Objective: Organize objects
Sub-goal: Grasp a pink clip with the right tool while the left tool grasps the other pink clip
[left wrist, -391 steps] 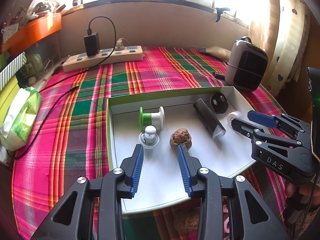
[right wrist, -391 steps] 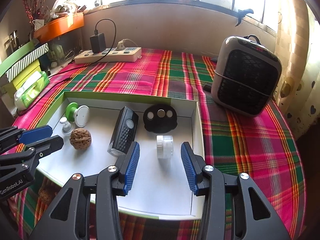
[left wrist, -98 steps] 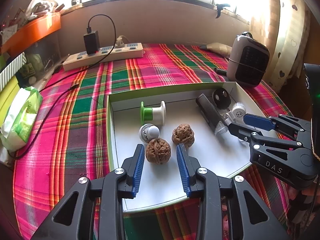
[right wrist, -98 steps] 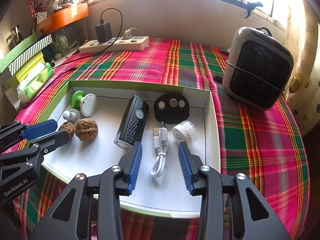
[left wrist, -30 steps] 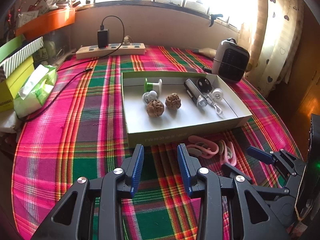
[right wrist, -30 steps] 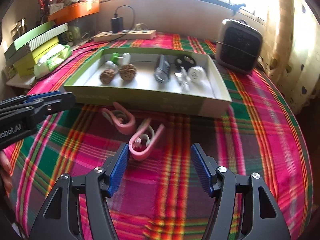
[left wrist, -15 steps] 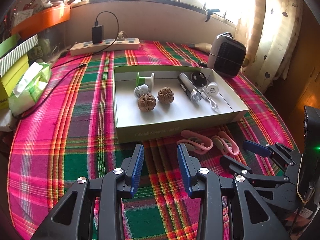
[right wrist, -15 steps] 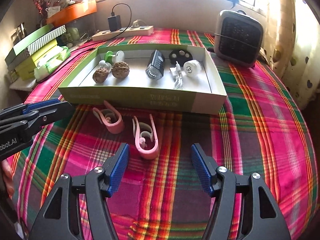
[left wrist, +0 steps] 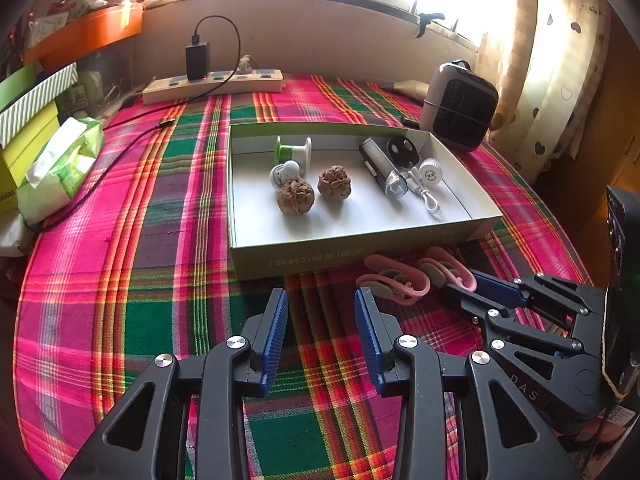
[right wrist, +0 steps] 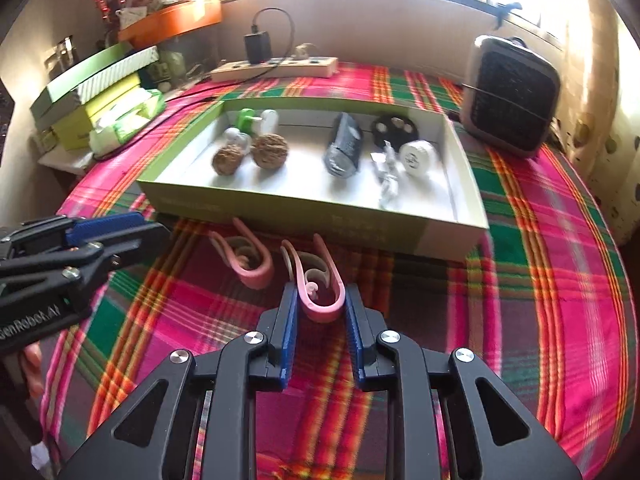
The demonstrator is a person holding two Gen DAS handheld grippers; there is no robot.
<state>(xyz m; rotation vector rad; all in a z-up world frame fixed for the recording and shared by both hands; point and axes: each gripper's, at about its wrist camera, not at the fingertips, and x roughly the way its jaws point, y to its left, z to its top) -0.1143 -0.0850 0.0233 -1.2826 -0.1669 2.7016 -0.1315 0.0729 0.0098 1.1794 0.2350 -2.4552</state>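
Note:
Two pink clips lie on the plaid cloth in front of a shallow green-and-white box [left wrist: 352,256] [right wrist: 304,216]. My right gripper [right wrist: 321,300] [left wrist: 460,286] has its jaws closing on the right pink clip [right wrist: 320,280] [left wrist: 448,270], with the blue pads against its sides. The left pink clip [right wrist: 248,260] [left wrist: 394,284] lies free beside it. My left gripper [left wrist: 320,296] [right wrist: 152,226] is open over bare cloth, holding nothing. In the box are two walnuts [left wrist: 296,198] [left wrist: 334,183], a green spool [left wrist: 294,151], a torch [left wrist: 382,166], a white cable [left wrist: 426,196] and a white jar [left wrist: 430,170].
A small heater [left wrist: 460,106] stands behind the box on the right. At the back lies a power strip [left wrist: 212,82] with a black charger and a cable. A tissue pack [left wrist: 60,168] and stacked boxes [right wrist: 92,92] line the left edge.
My right gripper's jaws have come together around the right pink clip, which lay between wide-open jaws before. The left gripper has stayed as it was.

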